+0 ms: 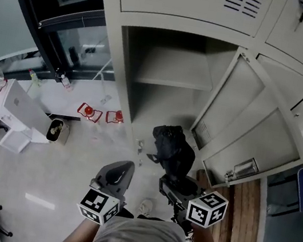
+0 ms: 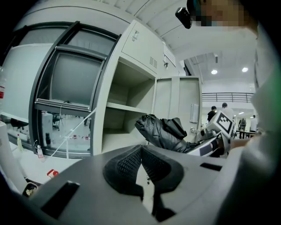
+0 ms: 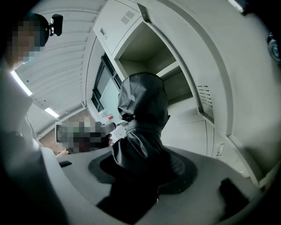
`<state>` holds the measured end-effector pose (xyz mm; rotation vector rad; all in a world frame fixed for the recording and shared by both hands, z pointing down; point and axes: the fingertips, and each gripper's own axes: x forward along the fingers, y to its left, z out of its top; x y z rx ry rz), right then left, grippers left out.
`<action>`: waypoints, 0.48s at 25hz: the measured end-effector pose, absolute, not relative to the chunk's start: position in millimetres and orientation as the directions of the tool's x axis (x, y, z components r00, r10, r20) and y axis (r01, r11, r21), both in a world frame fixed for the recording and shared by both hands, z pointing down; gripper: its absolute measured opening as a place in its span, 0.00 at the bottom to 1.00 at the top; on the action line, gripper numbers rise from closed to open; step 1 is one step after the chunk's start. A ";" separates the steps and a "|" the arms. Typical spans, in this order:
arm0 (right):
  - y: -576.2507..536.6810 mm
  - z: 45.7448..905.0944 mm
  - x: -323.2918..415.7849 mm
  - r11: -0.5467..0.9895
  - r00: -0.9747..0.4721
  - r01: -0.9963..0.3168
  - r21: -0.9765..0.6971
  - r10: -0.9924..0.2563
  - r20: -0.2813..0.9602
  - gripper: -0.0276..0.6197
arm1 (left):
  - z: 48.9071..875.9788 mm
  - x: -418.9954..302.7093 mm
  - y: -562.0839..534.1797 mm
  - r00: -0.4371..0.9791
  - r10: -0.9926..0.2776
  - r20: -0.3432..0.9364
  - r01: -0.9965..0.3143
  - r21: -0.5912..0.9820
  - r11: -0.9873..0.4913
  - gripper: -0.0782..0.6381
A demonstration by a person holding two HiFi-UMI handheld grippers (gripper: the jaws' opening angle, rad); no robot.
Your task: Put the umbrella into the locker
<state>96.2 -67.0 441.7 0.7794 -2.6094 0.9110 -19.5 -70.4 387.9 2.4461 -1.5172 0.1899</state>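
Right tongs [image 1: 175, 181] are clenched on the black folded umbrella [image 1: 173, 147]. They grip its near end, and the crumpled bundle sticks out ahead of me. In the right gripper view the fabric fills the whole gap between the pads. Left tongs [image 1: 121, 171] are closed on nothing, their pads meeting at the tips. They hang just left of the other pair, above the pale floor [image 1: 60, 177].

Beyond the tongs, the umbrella is in the air at the mouth of the locker [image 1: 117, 82], low and toward the right side of the opening, near the door [image 1: 253, 135] that is swung wide to the right. From the left gripper view I judge that it is not yet inside. Farther in, a shelf [image 1: 173, 82] splits the compartment, and I can see nothing lying on it or below it.

By my reckoning the picking-up is done and the carry is nearly over. I have yet to push the umbrella in, rest it on the bottom or the shelf, release it and draw back.
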 end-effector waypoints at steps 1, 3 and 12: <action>-68.3 442.1 96.0 0.656 -0.819 -0.569 -0.496 -0.398 0.413 0.40 | 388.4 -20.3 -72.1 0.447 -0.860 0.246 -0.894 0.148 -0.422 0.13; -71.3 442.7 95.4 0.653 -0.818 -0.571 -0.497 -0.396 0.418 0.40 | 389.2 -22.0 -75.8 0.445 -0.860 0.250 -0.895 0.152 -0.420 0.13; -90.0 443.6 89.0 0.620 -0.789 -0.612 -0.492 -0.436 0.432 0.40 | 389.3 -34.4 -97.2 0.475 -0.842 0.255 -0.880 0.148 -0.452 0.13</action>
